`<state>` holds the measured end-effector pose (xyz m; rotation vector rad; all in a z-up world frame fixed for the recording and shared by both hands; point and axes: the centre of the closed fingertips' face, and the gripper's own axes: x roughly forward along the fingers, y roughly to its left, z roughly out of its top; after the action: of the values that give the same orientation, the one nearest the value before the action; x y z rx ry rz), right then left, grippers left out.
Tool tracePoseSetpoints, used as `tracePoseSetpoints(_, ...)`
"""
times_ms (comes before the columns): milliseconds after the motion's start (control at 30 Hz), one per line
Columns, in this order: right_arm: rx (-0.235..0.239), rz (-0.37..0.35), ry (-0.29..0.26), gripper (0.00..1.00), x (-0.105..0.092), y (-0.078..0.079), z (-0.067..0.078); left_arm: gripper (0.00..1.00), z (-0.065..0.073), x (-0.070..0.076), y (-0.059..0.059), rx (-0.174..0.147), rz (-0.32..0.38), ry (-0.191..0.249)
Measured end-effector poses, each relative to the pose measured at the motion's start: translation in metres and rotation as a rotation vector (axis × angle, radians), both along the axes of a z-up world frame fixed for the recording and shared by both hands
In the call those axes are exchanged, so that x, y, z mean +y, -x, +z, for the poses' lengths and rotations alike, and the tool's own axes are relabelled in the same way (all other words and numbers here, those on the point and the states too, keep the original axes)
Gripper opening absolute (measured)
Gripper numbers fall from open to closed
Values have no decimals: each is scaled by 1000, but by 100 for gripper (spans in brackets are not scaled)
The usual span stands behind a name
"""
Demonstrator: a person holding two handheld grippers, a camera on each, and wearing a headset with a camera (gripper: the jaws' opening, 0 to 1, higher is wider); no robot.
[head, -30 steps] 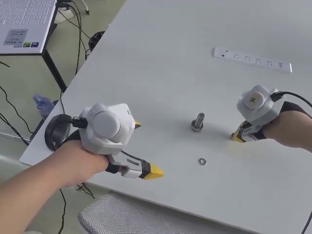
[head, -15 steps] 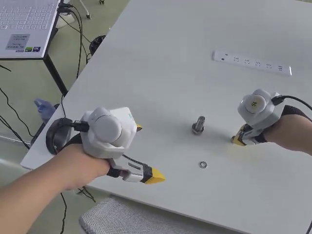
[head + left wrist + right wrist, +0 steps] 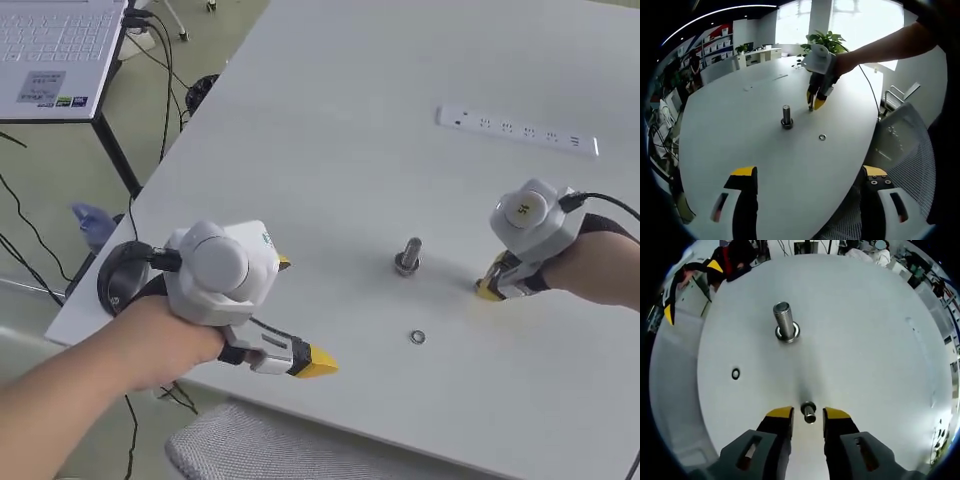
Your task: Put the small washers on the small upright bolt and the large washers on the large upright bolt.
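Note:
The large upright bolt stands mid-table with a washer ring at its base. The small upright bolt stands to its right, between the jaws of my right gripper. The jaws straddle it with a thin gap on each side and point down at the table. One small loose washer lies flat on the table in front of the large bolt. My left gripper hovers wide open near the table's front-left edge, holding nothing.
A white power strip lies at the back right of the white table. A laptop sits on a side stand to the left, with cables on the floor. A grey mesh chair is below the table's front edge.

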<state>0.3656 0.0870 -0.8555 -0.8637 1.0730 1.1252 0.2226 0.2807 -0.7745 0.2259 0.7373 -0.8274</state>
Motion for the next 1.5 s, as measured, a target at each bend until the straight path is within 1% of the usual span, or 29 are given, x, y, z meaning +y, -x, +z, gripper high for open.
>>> tracePoseSetpoints(267, -5, 8, 3, 25, 0, 1, 7, 84, 0, -1, 4, -3, 9, 2)
tracePoseSetpoints(333, -15, 20, 7, 25, 0, 1, 13, 84, 1, -2, 5, -5, 6, 5)
tracePoseSetpoints(433, -17, 16, 0, 25, 2, 0, 19, 84, 3, -3, 5, -7, 2, 5)
tracePoseSetpoints(500, -14, 15, -4, 25, 3, 1, 21, 85, 3, -4, 4, -12, 2, 8)
tracePoseSetpoints(567, -17, 19, 3, 25, 2, 2, 22, 85, 3, -5, 4, -9, 0, 6)
tracePoseSetpoints(733, -22, 24, 3, 25, 2, 3, 32, 85, 9, -6, 2, -25, -1, 9)
tracePoseSetpoints(867, -15, 10, -16, 25, 4, 2, 43, 84, 12, -7, 3, -37, -2, 5)
tracePoseSetpoints(1000, -22, 13, -16, 25, 6, 2, 49, 84, 13, -8, 4, -39, -1, 7)
tracePoseSetpoints(1233, -24, 17, -2, 26, 7, 7, 50, 84, 13, -9, 8, -39, -5, 4)
tracePoseSetpoints(1300, -22, 16, -1, 26, 8, 9, 50, 84, 14, -7, 8, -43, -2, 1)
tracePoseSetpoints(1333, -22, 15, 2, 26, 8, 10, 49, 84, 14, -6, 7, -39, 4, 3)
tracePoseSetpoints(1400, -22, 15, 4, 25, 8, 12, 49, 84, 14, -7, 7, -40, 3, 5)
tracePoseSetpoints(1500, -25, 21, 8, 25, 8, 16, 49, 84, 13, -8, 8, -40, -8, -5)
